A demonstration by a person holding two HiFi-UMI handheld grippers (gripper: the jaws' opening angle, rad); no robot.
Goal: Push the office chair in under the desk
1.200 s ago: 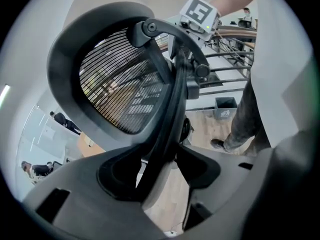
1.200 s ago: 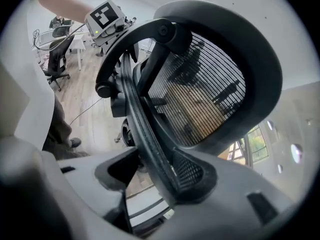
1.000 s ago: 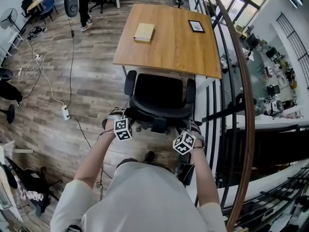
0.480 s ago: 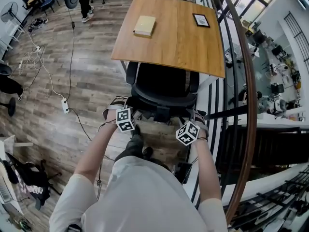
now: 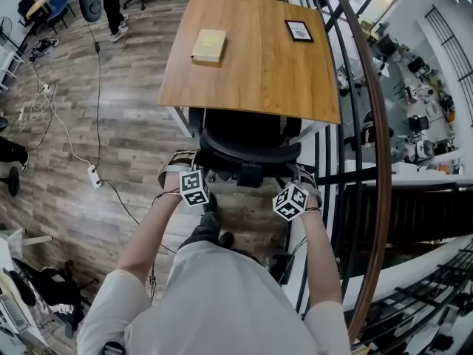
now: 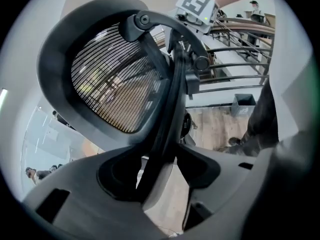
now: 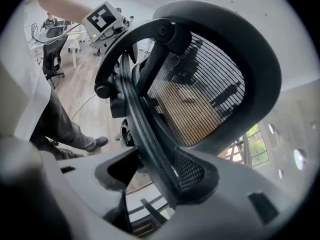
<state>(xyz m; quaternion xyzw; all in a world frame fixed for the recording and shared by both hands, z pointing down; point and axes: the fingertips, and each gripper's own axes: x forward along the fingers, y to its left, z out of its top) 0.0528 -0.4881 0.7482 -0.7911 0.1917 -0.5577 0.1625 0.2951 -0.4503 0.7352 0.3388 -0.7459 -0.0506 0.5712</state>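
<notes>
1. Black mesh office chair point(image 5: 247, 135) stands at the near edge of the wooden surface point(image 5: 251, 72), seat partly under it, backrest toward the person.
2. The left hand-held gripper point(image 6: 160, 163) is clamped on the office chair: a dark curved bar of the back frame runs up between its jaws.
3. The right hand-held gripper point(image 7: 157, 171) grips the matching bar on the other side, held against its ribbed pad.
4. Each marker cube point(image 5: 194, 187) carries black-and-white square patterns.
5. A pale yellow book point(image 5: 209, 46) and a small black-framed card point(image 5: 298, 29) lie well apart on the surface; the card's print is too small to read.
6. A white power strip point(image 5: 94, 174) lies on the plank floor point(image 5: 133, 132) to the left; a dark railing point(image 5: 375, 161) curves along the right.
</notes>
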